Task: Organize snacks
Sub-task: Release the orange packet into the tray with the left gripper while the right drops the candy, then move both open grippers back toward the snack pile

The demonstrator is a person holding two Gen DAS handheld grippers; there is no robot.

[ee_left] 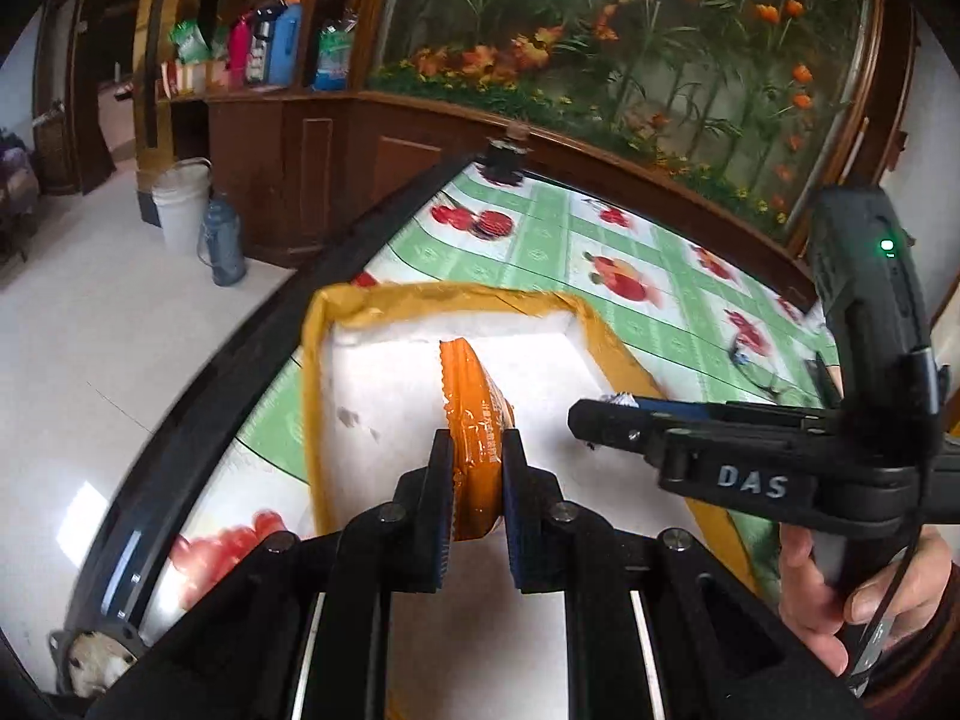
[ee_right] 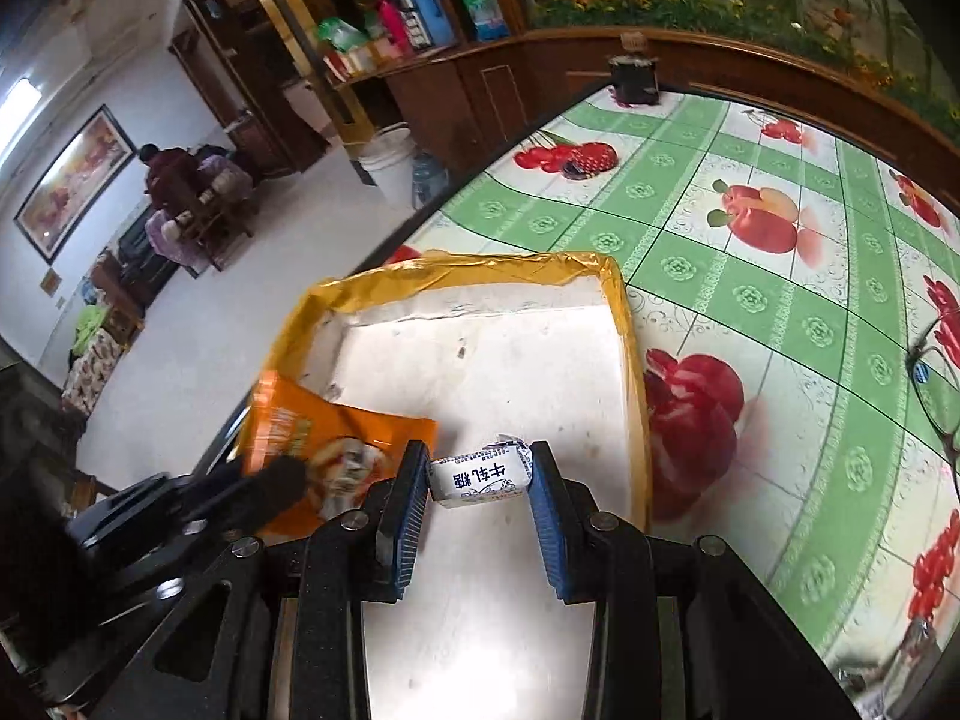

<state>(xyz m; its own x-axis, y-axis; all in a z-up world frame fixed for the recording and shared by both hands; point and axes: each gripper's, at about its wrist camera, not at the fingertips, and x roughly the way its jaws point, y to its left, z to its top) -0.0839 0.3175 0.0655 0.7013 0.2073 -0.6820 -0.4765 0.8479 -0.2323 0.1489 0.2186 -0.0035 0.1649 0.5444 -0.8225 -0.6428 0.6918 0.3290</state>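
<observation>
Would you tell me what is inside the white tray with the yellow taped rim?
The tray shows only bare, scuffed white floor. The orange packet in the left gripper and the white candy in the right gripper hang above it, hiding the near floor.

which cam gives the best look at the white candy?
Right wrist: the white candy sits front-on between the right hand-held gripper pads, label readable, above the white tray. Left wrist shows only a sliver of its wrapper at that gripper's tip.
</observation>
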